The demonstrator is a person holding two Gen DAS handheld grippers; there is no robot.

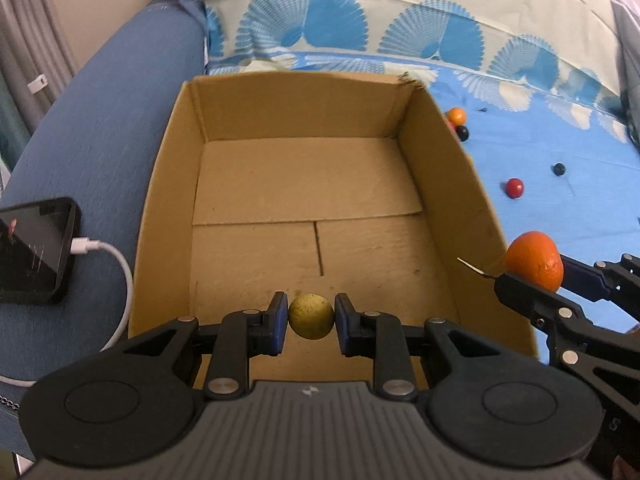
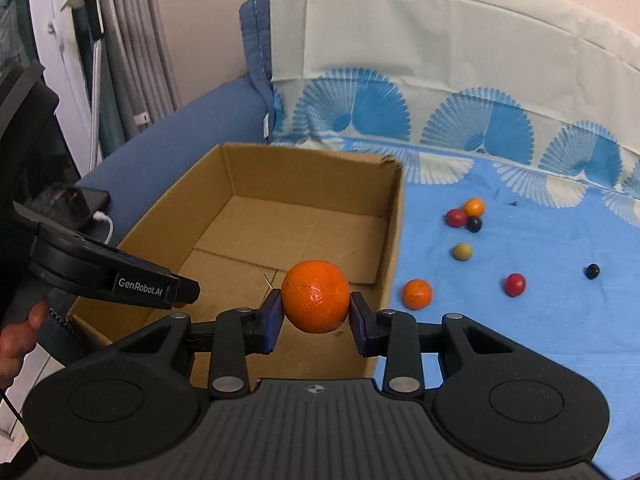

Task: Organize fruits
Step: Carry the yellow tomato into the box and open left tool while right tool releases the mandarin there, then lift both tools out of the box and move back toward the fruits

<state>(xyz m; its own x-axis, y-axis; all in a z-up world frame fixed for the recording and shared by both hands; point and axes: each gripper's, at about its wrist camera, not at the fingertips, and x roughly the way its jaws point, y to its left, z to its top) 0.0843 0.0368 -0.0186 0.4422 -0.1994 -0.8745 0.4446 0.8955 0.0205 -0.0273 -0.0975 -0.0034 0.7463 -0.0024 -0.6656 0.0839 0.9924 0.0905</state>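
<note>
Left gripper [image 1: 311,322] pinches a small yellow-green round fruit [image 1: 311,316] above the open brown cardboard box [image 1: 472,216]; right gripper [image 2: 316,316] clamps a large orange mandarin [image 2: 315,296] at the box's right wall. Releasing early could drop the mandarin outside onto the blue patterned sheet [image 2: 520,340].

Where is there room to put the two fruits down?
The whole floor of the cardboard box is bare between its four walls. On the blue sheet, there is free room nearer than the loose orange. It is crowded around the fruit cluster.

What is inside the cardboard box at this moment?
Nothing lies on the cardboard box floor where visible; the claws and their fruits cover parts of it. A thin splinter shows there.
</note>
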